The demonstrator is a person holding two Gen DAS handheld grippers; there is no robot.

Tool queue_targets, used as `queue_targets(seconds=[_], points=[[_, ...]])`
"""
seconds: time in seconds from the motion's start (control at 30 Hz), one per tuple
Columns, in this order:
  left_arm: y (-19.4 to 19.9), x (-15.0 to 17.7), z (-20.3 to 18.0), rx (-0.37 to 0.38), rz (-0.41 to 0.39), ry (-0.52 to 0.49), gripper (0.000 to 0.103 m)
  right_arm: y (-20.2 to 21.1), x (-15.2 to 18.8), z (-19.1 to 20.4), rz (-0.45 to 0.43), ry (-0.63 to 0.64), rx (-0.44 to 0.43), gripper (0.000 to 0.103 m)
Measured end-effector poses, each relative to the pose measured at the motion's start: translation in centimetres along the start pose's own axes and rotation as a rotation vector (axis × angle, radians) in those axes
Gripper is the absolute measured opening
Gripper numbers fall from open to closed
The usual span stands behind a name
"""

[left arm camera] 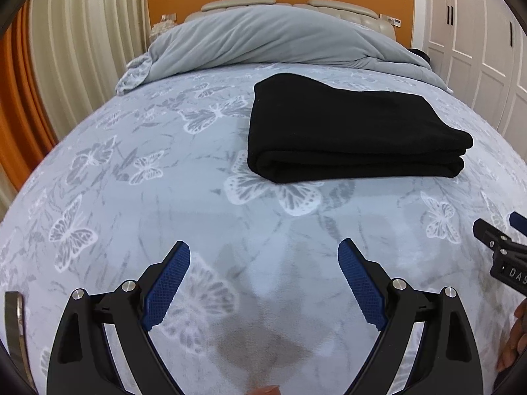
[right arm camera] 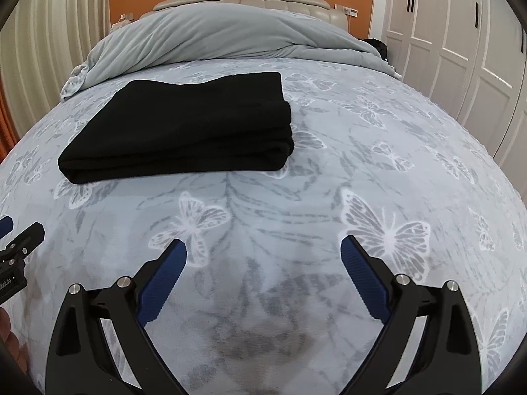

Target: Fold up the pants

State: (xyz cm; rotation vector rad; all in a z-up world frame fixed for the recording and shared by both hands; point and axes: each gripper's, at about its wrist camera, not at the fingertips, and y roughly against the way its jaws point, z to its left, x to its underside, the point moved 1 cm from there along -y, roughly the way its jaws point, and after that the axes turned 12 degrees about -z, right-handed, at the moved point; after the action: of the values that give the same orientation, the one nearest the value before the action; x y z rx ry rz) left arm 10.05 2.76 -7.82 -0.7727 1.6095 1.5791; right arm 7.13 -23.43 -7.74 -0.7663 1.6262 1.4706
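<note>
We're looking across the bed [left arm camera: 164, 204], its pale blue sheet printed with white and grey butterflies, filling nearly everything in both wrist views. Up at the far end we've got a bunched grey duvet [left arm camera: 263, 39] piled against the padded headboard [left arm camera: 237, 3], with an orange wall behind, pleated curtains [left arm camera: 82, 33] on the left and white wardrobe doors [left arm camera: 477, 49] on the right. And there are the black pants [left arm camera: 349, 131], folded into a neat, thick rectangle, lying flat on the sheet near the middle of the bed, well ahead of both tools. Down in front, our left gripper [left arm camera: 263, 256] hangs above bare sheet, blue-padded fingers spread wide, nothing between them. Our right gripper [right arm camera: 263, 253] is the same story: fingers wide apart, empty, clear of the pants. The two grippers sit side by side, each catching the other at its frame edge.
</note>
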Motion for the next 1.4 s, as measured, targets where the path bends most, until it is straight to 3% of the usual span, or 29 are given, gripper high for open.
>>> queue_targets(seconds=[0.67, 0.9, 1.4], points=[[0.2, 0.3, -1.1, 0.003, -0.013, -0.046, 0.089, 0.1, 0.1, 0.4, -0.003, 0.009, -0.012, 0.093], [0.9, 0.2, -1.2, -0.013, -0.069, -0.045, 0.089, 0.0, 0.1, 0.5, -0.001, 0.013, -0.016, 0.092], [1.1, 0.3, -1.4, -0.018, -0.089, -0.066, 0.089, -0.2, 0.1, 0.5, -0.001, 0.020, -0.023, 0.093]])
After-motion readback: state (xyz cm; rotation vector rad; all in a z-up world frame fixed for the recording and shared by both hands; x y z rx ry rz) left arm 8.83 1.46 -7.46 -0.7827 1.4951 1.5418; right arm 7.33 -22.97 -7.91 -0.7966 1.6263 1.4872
